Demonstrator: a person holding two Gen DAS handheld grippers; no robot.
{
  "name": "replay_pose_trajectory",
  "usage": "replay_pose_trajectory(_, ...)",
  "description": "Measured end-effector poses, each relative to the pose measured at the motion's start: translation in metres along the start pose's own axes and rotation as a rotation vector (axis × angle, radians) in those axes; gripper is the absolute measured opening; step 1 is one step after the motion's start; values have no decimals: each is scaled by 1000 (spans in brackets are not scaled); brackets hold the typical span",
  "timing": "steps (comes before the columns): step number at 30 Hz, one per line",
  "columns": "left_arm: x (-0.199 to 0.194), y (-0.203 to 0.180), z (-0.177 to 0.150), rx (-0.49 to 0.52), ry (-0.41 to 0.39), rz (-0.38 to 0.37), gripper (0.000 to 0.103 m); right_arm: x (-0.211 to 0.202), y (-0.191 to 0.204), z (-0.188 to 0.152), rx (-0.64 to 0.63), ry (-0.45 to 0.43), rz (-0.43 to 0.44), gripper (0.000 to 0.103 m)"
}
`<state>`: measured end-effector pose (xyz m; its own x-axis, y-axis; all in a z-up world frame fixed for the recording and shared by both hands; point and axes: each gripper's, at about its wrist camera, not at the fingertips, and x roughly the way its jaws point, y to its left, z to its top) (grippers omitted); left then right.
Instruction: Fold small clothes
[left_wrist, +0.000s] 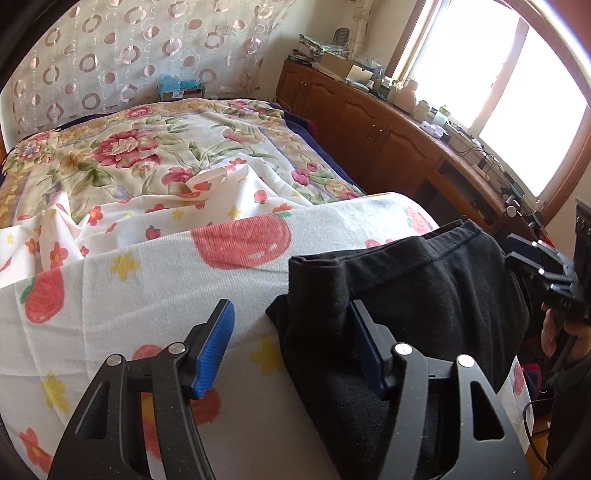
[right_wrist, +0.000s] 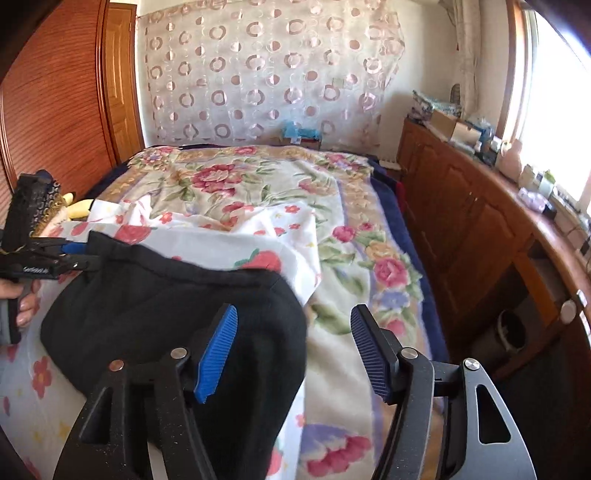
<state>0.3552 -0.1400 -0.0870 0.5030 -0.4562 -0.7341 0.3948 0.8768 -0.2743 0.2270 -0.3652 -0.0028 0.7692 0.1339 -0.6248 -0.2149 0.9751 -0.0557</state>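
A folded black garment lies on a strawberry-print towel on the bed; both the left hand-held gripper and right hand-held gripper gape wide, empty. Unpinned, the soft fold may spring open.

Daylight from window, blown out to white glare. Fisheye bends edges, corners dark. Right-wrist foreground perhaps slightly soft.

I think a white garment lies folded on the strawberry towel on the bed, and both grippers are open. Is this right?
Not quite: the garment is black, not white, as the left wrist view shows. It does lie folded on the strawberry towel, and the left gripper and right gripper are both open.
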Motion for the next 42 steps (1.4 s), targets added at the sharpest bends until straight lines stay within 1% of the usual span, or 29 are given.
replay_pose_trajectory(3,4,-2,1,0,6,-12,61,8,-3,-13,35,48,36,68)
replay_pose_trajectory(5,5,-4,1,10,6,-6,61,12,-11,-17,66,73,50,69)
replay_pose_trajectory(6,5,-5,2,15,8,-4,61,17,-15,-18,93,84,73,69)
replay_pose_trajectory(9,5,-6,3,29,13,-3,61,24,-29,-12,156,106,154,69)
replay_pose_trajectory(11,5,-6,3,29,13,-6,60,31,-33,-7,165,116,185,69)
replay_pose_trajectory(13,7,-6,3,24,18,-39,43,31,-33,-4,159,119,207,69)
replay_pose_trajectory(14,7,-6,3,23,20,-47,40,32,-34,-3,155,121,224,68)
replay_pose_trajectory(17,7,-12,3,43,23,-50,29,38,-32,-2,111,121,244,57)
replay_pose_trajectory(18,6,-14,3,45,19,-54,24,42,-33,-2,109,128,257,54)
replay_pose_trajectory(19,5,-15,3,48,18,-58,20,43,-34,-1,104,130,256,46)
replay_pose_trajectory(20,2,-17,4,57,13,-58,19,44,-33,-1,89,129,261,43)
replay_pose_trajectory(21,-2,-19,4,64,4,-55,18,46,-31,-1,69,123,262,36)
replay_pose_trajectory(22,-6,-21,4,72,-4,-50,17,44,-31,-1,49,115,256,26)
replay_pose_trajectory(25,-26,-30,5,92,-50,-44,17,47,-32,-4,32,89,263,20)
replay_pose_trajectory(29,-58,-47,6,129,-112,-38,17,33,-32,-8,31,18,252,18)
replay_pose_trajectory(33,-87,-52,6,137,-162,-51,16,6,-28,-2,9,-63,235,18)
replay_pose_trajectory(38,-141,-34,-3,98,-270,-37,16,-18,-5,14,-72,-130,235,17)
replay_pose_trajectory(42,-195,3,-21,37,-363,19,16,-31,30,36,-166,-180,275,17)
